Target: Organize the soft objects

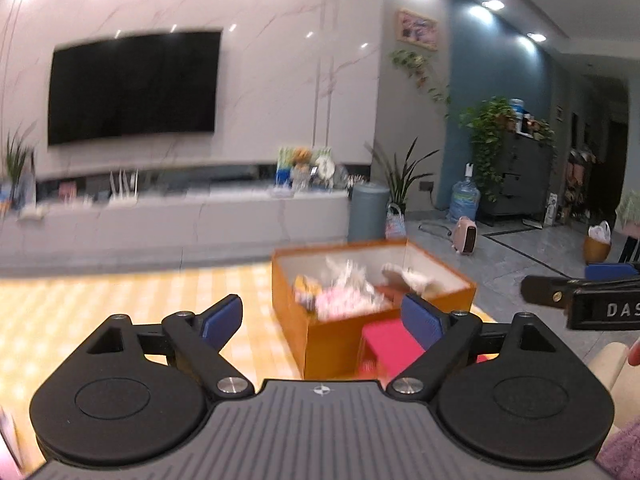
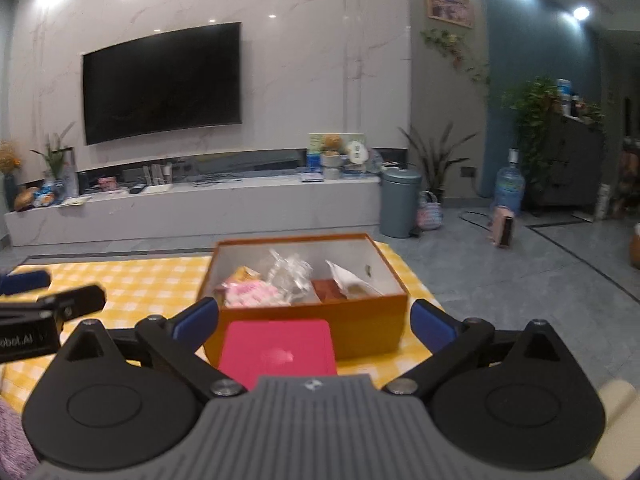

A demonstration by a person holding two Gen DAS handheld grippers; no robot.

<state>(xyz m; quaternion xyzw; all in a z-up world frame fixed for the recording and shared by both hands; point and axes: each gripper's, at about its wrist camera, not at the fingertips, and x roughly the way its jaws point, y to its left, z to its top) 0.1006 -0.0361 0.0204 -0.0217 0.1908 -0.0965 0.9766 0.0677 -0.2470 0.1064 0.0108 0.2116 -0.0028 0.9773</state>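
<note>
An orange open box point(image 2: 360, 328) stands on a yellow checked cloth point(image 2: 140, 276). Inside it lie soft packets: a pink one point(image 2: 252, 294), a crumpled clear bag point(image 2: 290, 270) and a white pouch point(image 2: 348, 276). A flat pink-red square item point(image 2: 278, 348) lies against the box's near wall. My right gripper point(image 2: 314, 320) is open and empty, just short of that item. My left gripper point(image 1: 322, 314) is open and empty too, facing the box point(image 1: 332, 336) and the pink-red item point(image 1: 386, 344) from the left. Each gripper shows in the other's view, the left gripper point(image 2: 48, 290) and the right gripper point(image 1: 576, 280).
Behind the table are a wall television point(image 2: 160, 84), a long low console point(image 2: 200, 208), a grey bin point(image 2: 400, 202), plants and a water bottle point(image 2: 510, 188). Purple fabric point(image 2: 12, 432) lies at the near left, a cream object point(image 2: 616, 400) at the near right.
</note>
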